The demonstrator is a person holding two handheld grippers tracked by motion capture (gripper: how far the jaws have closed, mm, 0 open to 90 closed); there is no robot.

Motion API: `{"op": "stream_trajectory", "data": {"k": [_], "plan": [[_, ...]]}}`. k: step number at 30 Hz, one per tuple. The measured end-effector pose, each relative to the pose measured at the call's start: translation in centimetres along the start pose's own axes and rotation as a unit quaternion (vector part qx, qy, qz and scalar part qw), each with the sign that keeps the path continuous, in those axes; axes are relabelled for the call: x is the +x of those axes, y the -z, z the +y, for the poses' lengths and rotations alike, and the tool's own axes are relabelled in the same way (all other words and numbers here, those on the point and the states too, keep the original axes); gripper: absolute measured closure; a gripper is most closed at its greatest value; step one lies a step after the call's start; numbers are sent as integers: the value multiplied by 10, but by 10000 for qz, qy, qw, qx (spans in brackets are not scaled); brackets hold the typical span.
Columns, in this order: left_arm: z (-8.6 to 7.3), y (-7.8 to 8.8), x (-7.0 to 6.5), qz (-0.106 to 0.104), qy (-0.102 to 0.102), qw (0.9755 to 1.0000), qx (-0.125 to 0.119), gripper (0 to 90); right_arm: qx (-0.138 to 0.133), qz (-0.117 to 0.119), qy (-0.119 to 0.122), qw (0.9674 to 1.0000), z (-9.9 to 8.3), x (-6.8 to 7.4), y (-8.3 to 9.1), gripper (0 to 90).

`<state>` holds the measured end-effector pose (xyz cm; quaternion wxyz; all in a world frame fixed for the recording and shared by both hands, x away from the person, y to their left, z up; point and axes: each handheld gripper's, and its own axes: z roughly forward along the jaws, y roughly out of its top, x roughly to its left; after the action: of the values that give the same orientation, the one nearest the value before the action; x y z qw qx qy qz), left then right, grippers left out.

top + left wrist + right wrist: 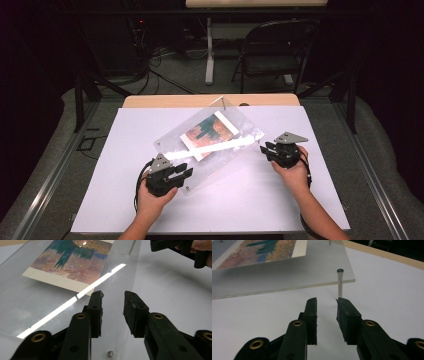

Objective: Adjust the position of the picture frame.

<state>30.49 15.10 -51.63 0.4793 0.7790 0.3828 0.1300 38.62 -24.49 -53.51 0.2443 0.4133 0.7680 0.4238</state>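
Observation:
A clear acrylic frame (212,166) lies slanted across the white sheet, raised on short metal posts (340,284). Sandwiched in it is a print (209,134) of teal, orange and pink with a white border. My left gripper (182,171) is at the frame's near left corner. Its jaws (113,293) stand a little apart above the clear plate, near a corner screw (110,354), and nothing is between them. My right gripper (265,148) sits just off the frame's right corner. Its jaws (326,300) are apart and bare over the sheet, pointing at the corner post.
The white sheet (260,200) covers a wooden tabletop (150,101) whose far edge shows. A dark folding chair (275,50), a white table leg (209,55) and floor cables stand beyond. A strip of glare (215,148) crosses the acrylic.

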Motion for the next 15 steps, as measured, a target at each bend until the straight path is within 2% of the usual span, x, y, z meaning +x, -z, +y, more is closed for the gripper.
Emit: {"op": "stream_trajectory", "data": {"k": [11, 15], "plan": [[-8, 4, -5, 5, 9, 10000, 70, 868, 152, -194, 81, 9997, 6, -12, -37, 700], [-13, 4, -7, -52, 71, 9999, 138, 900, 240, -266, 233, 9991, 8, -14, -52, 702]]}}
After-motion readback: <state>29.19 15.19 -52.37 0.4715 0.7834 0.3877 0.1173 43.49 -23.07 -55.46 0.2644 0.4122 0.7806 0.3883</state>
